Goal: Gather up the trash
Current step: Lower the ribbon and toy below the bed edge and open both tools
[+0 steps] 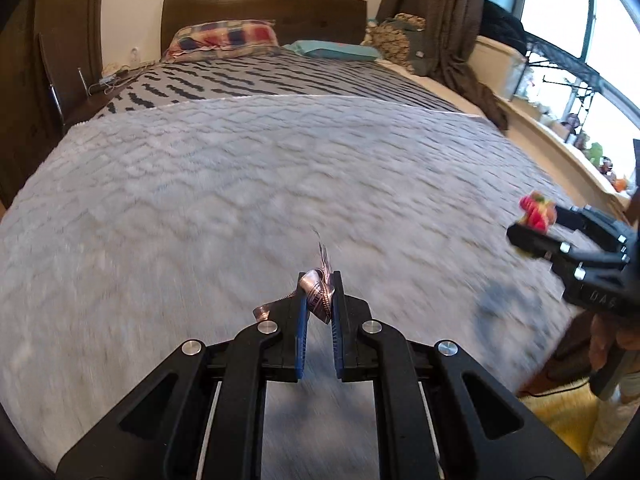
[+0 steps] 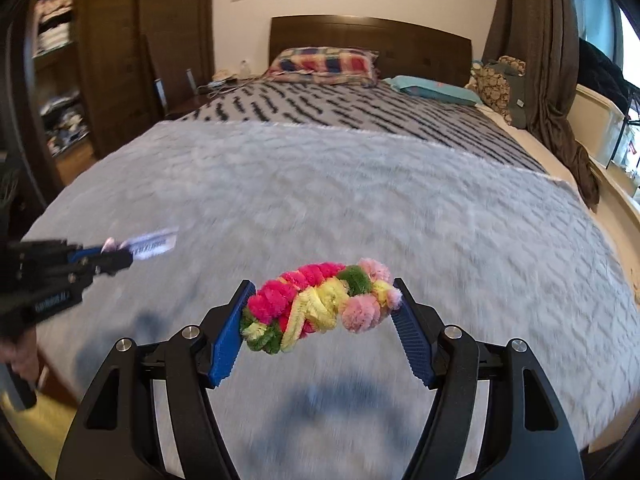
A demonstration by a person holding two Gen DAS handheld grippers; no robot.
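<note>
My left gripper [image 1: 319, 300] is shut on a crumpled silver wrapper [image 1: 318, 294] and holds it above the grey blanket [image 1: 240, 184]. It also shows at the left of the right wrist view [image 2: 120, 256], with the wrapper [image 2: 154, 244] sticking out of its tip. My right gripper [image 2: 320, 308] is shut on a bundle of twisted pipe cleaners [image 2: 316, 306] in pink, yellow and green, held above the blanket [image 2: 360, 200]. In the left wrist view the right gripper [image 1: 532, 226] is at the far right with the bundle [image 1: 538, 210].
The bed has a striped sheet [image 1: 260, 80], a checked pillow [image 1: 226, 38] and a teal pillow [image 1: 336, 50] by the dark headboard [image 1: 264, 8]. A nightstand [image 2: 188, 104] and a wardrobe [image 2: 112, 48] stand left. A window ledge [image 1: 560, 140] and curtain [image 1: 452, 20] are right. A yellow rug [image 1: 568, 420] lies below.
</note>
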